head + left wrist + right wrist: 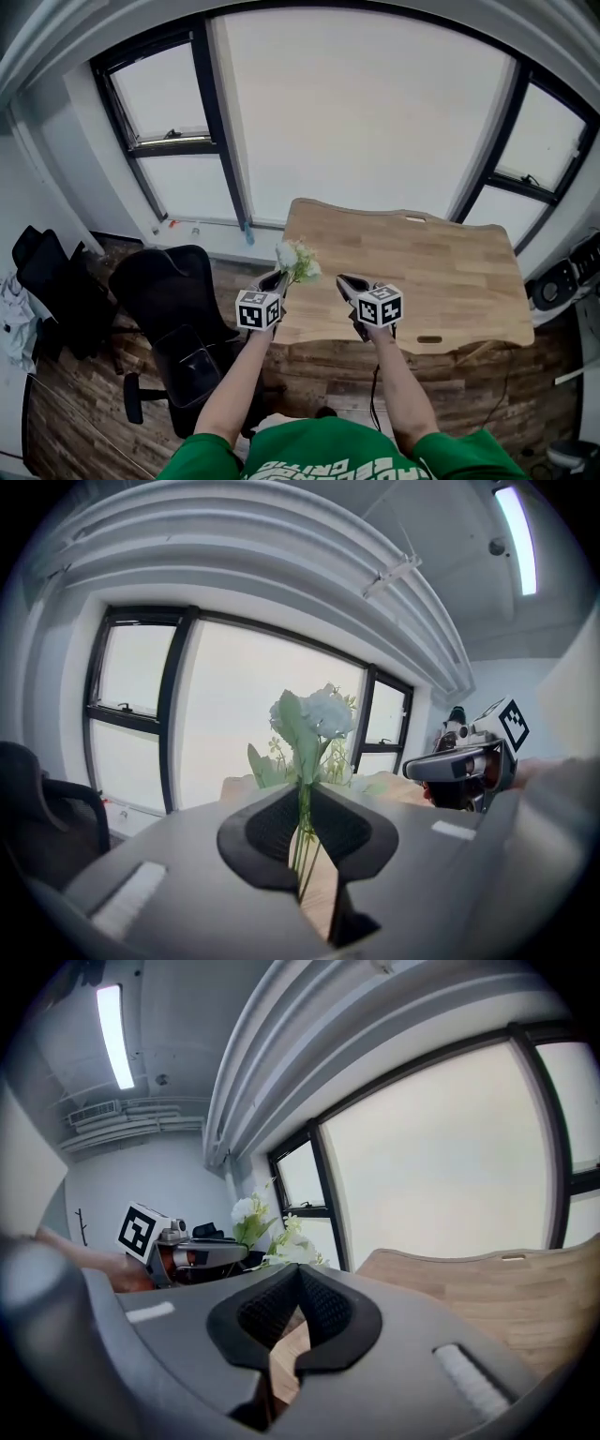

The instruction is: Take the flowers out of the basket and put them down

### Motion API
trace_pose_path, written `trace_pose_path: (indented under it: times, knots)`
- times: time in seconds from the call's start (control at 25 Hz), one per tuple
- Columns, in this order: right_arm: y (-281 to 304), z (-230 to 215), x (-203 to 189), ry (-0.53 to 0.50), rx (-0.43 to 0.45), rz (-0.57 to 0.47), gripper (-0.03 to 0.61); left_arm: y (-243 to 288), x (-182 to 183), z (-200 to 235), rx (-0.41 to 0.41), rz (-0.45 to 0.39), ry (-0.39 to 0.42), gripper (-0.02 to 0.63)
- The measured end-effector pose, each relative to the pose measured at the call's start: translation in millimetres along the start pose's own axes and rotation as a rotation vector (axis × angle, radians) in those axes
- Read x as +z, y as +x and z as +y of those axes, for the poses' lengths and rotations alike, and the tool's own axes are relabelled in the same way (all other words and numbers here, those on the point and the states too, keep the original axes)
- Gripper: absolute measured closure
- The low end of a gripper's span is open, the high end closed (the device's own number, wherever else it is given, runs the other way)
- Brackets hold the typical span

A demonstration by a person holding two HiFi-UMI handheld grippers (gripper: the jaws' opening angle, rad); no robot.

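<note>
A small bunch of white flowers with green leaves (298, 261) is held up over the near left corner of the wooden table (441, 272). My left gripper (279, 278) is shut on its thin green stems (302, 846), and the blooms (314, 714) stand upright above the jaws. My right gripper (345, 280) hovers just to the right of the bunch, apart from it. Its jaws (298, 1279) are shut with nothing between them. From the right gripper view the flowers (272, 1237) show past the left gripper (234, 1252). No basket is in view.
A black office chair (173, 291) stands left of the table, close under my left arm, and a second one (47, 272) is farther left. Large windows run behind the table. The tabletop (469, 1279) stretches to the right.
</note>
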State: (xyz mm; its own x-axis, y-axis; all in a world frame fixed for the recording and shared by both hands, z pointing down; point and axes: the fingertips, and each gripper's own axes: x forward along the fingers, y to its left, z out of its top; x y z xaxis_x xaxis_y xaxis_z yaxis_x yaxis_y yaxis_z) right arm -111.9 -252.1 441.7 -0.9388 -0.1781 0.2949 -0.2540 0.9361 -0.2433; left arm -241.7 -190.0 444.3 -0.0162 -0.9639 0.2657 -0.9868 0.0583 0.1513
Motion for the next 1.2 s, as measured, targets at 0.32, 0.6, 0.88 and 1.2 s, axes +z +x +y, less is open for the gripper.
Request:
trace_pose_path:
  times: [0.32,0.6,0.88,1.2]
  knots:
    - [-94,-69,-21,0.1,-0.159,-0.07,0.572,65,3,-106,-0.183,0.027,0.033,0.558]
    - [-166,-110,-48,0.164,-0.277,-0.105,0.572,100,-9,-185,-0.309,0.065,0.063,0.558]
    - [-220,-131,-63,0.208,-0.361,-0.134,0.572,117,-16,-238,-0.391,0.095,0.085,0.558]
    - [-257,-146,-70,0.233,-0.426,-0.176,0.572,129,-13,-272,-0.45,0.106,0.117,0.558]
